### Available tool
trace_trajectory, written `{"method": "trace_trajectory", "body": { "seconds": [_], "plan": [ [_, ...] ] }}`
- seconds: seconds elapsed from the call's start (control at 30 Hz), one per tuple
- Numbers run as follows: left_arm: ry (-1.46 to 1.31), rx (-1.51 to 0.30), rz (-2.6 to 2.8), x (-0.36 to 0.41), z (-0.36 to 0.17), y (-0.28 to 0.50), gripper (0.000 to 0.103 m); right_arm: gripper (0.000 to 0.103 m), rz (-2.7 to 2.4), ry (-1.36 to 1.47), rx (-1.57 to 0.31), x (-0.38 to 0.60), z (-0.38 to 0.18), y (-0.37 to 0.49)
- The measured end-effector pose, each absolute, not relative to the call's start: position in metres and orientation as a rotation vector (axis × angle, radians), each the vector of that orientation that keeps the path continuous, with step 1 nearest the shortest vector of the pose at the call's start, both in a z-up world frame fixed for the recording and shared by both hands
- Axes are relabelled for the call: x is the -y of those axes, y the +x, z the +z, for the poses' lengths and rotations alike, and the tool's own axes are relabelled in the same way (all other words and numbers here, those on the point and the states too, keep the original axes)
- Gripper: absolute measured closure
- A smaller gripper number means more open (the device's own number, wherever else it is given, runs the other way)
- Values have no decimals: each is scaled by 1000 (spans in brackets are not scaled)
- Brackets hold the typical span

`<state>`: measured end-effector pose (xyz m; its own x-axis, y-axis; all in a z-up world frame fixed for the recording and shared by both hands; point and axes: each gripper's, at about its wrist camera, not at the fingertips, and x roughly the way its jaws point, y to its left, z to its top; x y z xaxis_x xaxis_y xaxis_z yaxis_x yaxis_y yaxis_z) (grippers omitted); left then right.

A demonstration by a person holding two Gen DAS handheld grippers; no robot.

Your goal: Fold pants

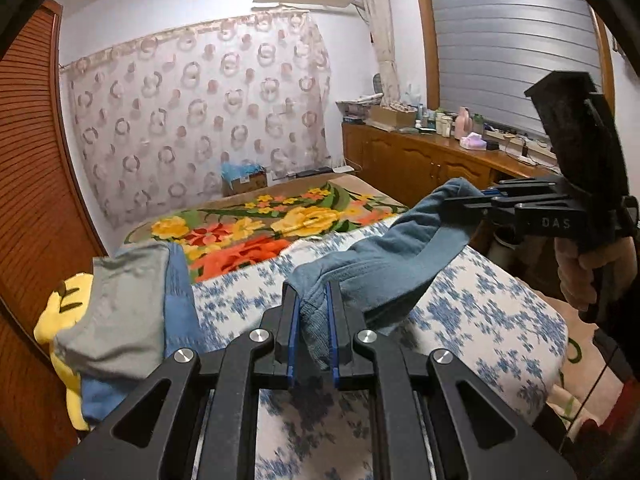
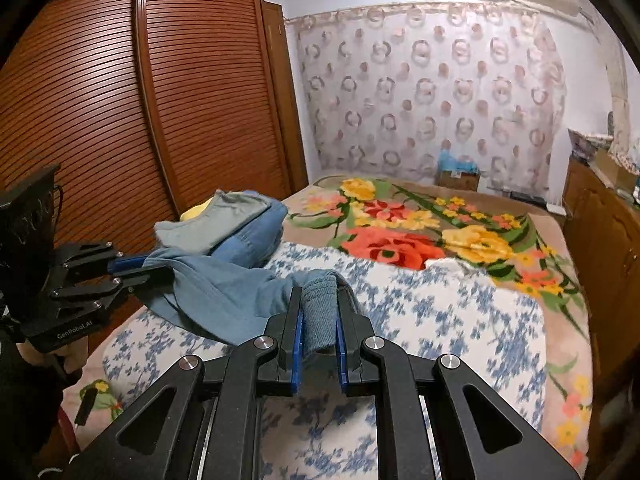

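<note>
I keep each hand-held gripper, left (image 1: pixel 312 320) and right (image 2: pixel 318 320), clenched on the teal-blue soft cotton pants (image 1: pixel 384 248), probably at opposite ends, to spread them above the bed (image 2: pixel 440 320).

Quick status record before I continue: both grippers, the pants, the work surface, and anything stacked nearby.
left gripper: jaws shut on blue pants
right gripper: jaws shut on the same pants
pants: bunched, strung between both grippers, sagging onto the surface
surface: blue floral cover on the bed
nearby: pile of folded clothes, by the wardrobe
</note>
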<state>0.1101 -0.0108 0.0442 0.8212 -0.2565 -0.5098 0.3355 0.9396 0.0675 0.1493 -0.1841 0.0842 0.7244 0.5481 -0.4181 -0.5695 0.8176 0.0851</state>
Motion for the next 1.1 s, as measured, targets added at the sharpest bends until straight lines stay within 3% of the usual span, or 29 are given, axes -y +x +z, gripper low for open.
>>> {"method": "trace_trajectory", "body": {
  "seconds": [1.1],
  "plan": [
    [65, -692, -406, 23, -32, 41, 90, 90, 628, 1, -563, 200, 17, 55]
  ]
}}
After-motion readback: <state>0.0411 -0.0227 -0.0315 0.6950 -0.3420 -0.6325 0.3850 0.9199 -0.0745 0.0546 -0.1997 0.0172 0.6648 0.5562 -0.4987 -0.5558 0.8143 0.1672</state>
